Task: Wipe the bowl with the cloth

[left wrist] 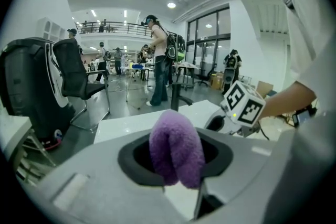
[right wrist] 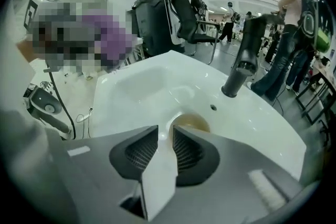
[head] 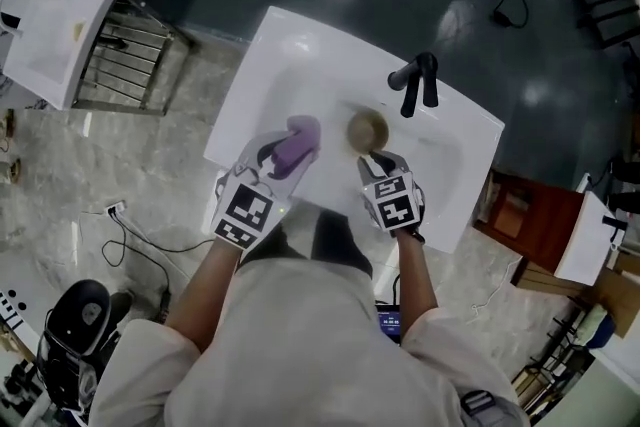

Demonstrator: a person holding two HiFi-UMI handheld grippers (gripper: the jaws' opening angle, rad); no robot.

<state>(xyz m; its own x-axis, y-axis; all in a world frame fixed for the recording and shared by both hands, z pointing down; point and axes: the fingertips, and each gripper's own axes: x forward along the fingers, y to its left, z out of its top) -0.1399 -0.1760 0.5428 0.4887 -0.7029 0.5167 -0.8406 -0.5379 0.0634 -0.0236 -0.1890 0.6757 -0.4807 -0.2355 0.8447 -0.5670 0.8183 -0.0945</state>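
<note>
Purple cloth [head: 300, 139], clamped in left gripper [head: 283, 153], sits at 9 o'clock of bowl [head: 367, 128]. Bowl lies at 12 o'clock from right gripper [head: 379, 162], the nearer one; its jaws apart, empty.

bowl [right wrist: 192, 122]: near side hidden behind jaws | cloth [left wrist: 176, 149]: ends hidden between jaws

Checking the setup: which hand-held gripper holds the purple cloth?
The left hand-held gripper, shut on the cloth; the right hand-held gripper is open and empty.
</note>
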